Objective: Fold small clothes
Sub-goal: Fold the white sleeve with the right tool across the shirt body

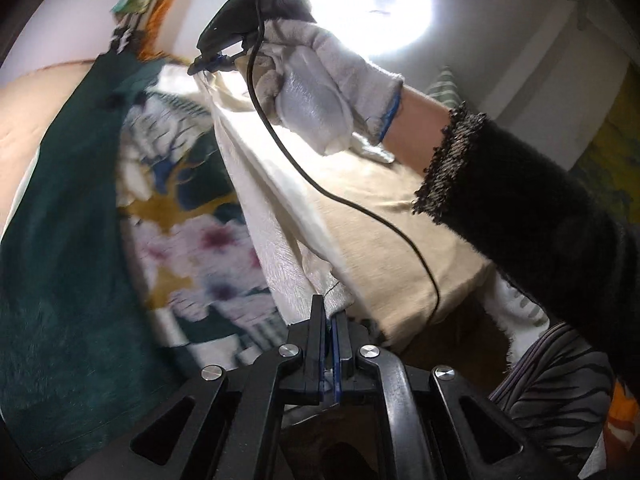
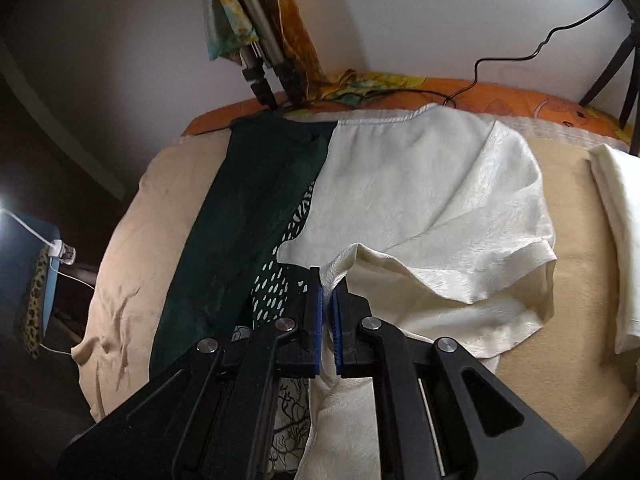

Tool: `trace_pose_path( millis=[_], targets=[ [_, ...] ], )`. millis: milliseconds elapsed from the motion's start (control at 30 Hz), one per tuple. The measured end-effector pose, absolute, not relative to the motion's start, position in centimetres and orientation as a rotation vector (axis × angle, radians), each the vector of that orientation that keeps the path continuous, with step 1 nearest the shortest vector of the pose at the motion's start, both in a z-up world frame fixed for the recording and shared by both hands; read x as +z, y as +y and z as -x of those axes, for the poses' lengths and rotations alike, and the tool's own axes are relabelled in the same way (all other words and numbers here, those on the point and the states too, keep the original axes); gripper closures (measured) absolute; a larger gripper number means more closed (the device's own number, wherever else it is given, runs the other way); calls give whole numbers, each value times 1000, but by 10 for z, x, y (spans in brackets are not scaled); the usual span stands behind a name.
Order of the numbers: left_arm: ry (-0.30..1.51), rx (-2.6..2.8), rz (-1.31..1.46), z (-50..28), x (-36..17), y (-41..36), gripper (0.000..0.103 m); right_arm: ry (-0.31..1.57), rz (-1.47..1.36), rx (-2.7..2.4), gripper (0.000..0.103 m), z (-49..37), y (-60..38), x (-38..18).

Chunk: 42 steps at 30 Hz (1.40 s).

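Note:
A cream white garment (image 2: 432,208) lies spread on the beige bed cover (image 2: 160,216), partly over a dark green cloth (image 2: 240,216). My right gripper (image 2: 329,292) is shut on a raised edge of the cream garment near its lower left. In the left wrist view my left gripper (image 1: 329,312) is shut on another edge of the same cream garment (image 1: 272,216), which stretches taut up to the right gripper (image 1: 218,62), held by a white-gloved hand (image 1: 320,92).
A green cloth with a flower and stripe print (image 1: 192,200) lies under the garment. A folded cream piece (image 2: 616,240) lies at the bed's right. Tripod legs (image 2: 260,76) and a black cable (image 2: 520,56) stand at the bed's far edge. A bright lamp (image 1: 360,0) shines overhead.

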<state>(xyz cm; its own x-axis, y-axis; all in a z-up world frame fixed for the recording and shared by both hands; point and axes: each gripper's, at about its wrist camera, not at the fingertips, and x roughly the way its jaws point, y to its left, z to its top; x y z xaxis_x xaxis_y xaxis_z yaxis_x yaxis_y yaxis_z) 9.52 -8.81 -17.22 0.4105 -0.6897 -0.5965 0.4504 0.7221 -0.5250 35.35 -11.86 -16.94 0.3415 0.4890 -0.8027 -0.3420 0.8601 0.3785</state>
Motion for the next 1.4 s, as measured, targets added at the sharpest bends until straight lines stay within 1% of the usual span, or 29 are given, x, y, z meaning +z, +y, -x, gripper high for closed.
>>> trace_pose_path(
  millis=[67, 167, 200, 233, 267, 300, 333, 400, 467, 567, 700, 733, 767, 800, 833, 900, 1033, 1200, 1300, 1400],
  targets=[
    [900, -728, 317, -98, -175, -79, 103, 1163, -160, 575, 97, -355, -117, -178],
    [886, -729, 319, -97, -176, -74, 103, 1153, -214, 647, 95, -348, -141, -165],
    [879, -729, 316, -95, -176, -72, 103, 1133, -248, 673, 90, -346, -153, -159],
    [877, -728, 315, -93, -177, -70, 103, 1100, -280, 681, 78, -345, -167, -151],
    [879, -728, 321, -93, -178, -69, 103, 1059, -298, 649, 69, -346, -184, -144],
    [884, -731, 330, -94, -180, -68, 103, 1030, -308, 602, 55, -347, -195, -139],
    [889, -731, 337, -95, -180, -69, 103, 1014, -324, 570, 52, -350, -207, -138],
    [892, -732, 345, -98, -180, -70, 103, 1004, -384, 532, 52, -358, -228, -142],
    [882, -730, 332, -99, -179, -70, 103, 1007, -363, 437, 52, -365, -241, -151],
    [870, -725, 319, -98, -176, -70, 103, 1044, -363, 372, 52, -372, -248, -172],
    [881, -725, 320, -101, -179, -70, 103, 1092, -318, 354, 52, -378, -238, -185],
    [886, -728, 325, -102, -180, -70, 103, 1109, -279, 342, 52, -380, -232, -187],
    [888, -729, 327, -102, -179, -71, 103, 1118, -240, 330, 55, -382, -227, -188],
    [888, -730, 326, -102, -180, -71, 103, 1130, -217, 326, 72, -386, -223, -189],
    [887, -731, 324, -102, -180, -71, 103, 1151, -209, 333, 98, -389, -218, -192],
    [885, -735, 332, -102, -180, -70, 103, 1136, -233, 330, 98, -392, -217, -187],
    [878, -733, 338, -99, -182, -66, 103, 1063, -284, 372, 99, -401, -206, -151],
    [894, -735, 371, -103, -186, -60, 103, 1015, -199, 409, 99, -426, -153, -108],
    [896, -736, 378, -106, -187, -60, 103, 1025, -158, 412, 99, -443, -121, -105],
    [898, -739, 373, -106, -188, -61, 103, 1056, -145, 423, 99, -459, -96, -123]
  ],
)
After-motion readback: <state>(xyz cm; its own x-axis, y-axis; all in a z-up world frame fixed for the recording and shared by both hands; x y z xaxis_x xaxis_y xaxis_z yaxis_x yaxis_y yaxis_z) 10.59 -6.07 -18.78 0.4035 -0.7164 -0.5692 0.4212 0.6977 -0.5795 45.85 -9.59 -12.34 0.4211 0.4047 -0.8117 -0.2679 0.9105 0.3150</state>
